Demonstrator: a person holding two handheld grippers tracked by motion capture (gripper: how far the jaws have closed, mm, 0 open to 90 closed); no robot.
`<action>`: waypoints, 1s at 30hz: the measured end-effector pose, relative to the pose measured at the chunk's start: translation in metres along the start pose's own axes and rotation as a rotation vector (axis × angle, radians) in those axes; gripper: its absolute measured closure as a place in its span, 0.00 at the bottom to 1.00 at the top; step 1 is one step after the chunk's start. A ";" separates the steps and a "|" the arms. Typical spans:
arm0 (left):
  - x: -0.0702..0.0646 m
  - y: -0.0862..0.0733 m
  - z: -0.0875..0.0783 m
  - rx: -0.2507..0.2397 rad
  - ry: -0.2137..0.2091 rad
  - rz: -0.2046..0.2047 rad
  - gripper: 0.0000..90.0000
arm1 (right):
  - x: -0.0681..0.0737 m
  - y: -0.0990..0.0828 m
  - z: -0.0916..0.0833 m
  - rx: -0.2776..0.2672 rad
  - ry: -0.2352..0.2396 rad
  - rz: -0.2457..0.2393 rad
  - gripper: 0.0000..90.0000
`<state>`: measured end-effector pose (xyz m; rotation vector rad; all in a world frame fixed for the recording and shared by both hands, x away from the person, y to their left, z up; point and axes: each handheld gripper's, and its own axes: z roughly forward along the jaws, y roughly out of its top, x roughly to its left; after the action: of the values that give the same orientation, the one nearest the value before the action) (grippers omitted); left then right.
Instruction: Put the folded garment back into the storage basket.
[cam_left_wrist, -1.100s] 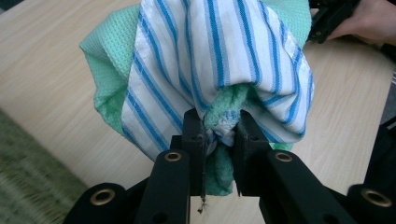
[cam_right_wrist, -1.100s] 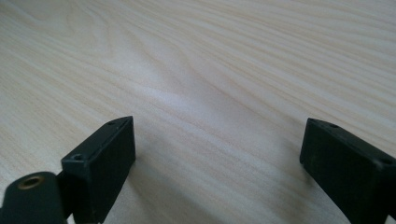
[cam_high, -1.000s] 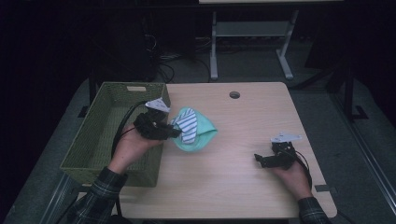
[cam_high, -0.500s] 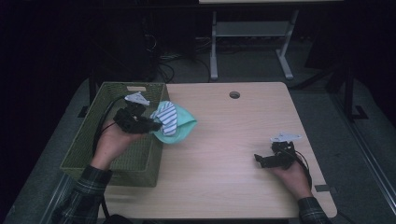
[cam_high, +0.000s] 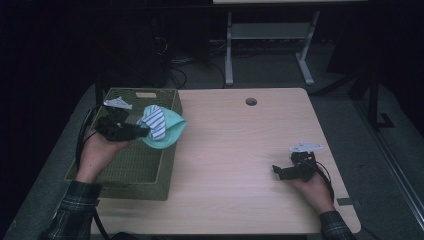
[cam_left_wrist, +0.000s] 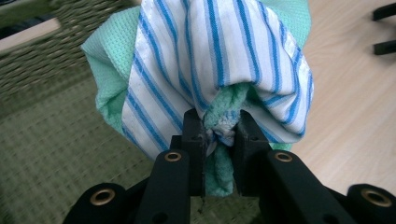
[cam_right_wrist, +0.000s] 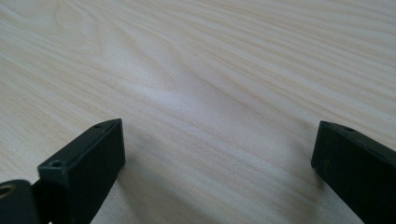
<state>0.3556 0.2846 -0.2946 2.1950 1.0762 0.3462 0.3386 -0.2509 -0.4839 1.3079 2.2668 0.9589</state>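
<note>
Dim light lies over a pale wooden table (cam_high: 235, 150), and the floor behind it fades into near black, so the cables and the grey stand legs (cam_high: 265, 50) at the far side are hard to make out.

Nearest the camera, both forearms come in from the bottom edge, cut off at the plaid sleeves (cam_high: 75, 210). The right hand rests on the table near its right front corner, with the right gripper (cam_high: 278, 172) lying low and pointing toward the middle of the table. In the right gripper view its jaws stand wide apart with only bare wood between them.

The left hand is raised, palm up, over a green woven basket (cam_high: 125, 170) that sits along the left edge of the table. The left gripper (cam_high: 145, 131) points across toward the right. In the left gripper view its jaws are pinched tight on a bunch of two cloths: a white cloth with blue stripes (cam_left_wrist: 219, 51) wrapped over a mint-green cloth (cam_left_wrist: 105, 60). Most of the green one is hidden behind the striped one. The bundle hangs in the air above the basket's right rim, seemingly half over the basket and half over the table.
</note>
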 end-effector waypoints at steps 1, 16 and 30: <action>0.003 -0.002 -0.001 0.001 0.010 -0.003 0.85 | 0.000 0.000 0.000 0.000 0.000 0.000 0.03; 0.039 -0.036 0.011 0.046 0.105 -0.114 0.85 | 0.000 0.000 0.000 0.000 0.000 -0.001 0.02; 0.063 -0.062 0.055 0.142 0.141 -0.163 0.85 | 0.000 0.000 0.000 0.000 -0.001 0.000 0.02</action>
<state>0.3847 0.3362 -0.3805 2.2134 1.3861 0.3658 0.3387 -0.2509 -0.4839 1.3079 2.2664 0.9581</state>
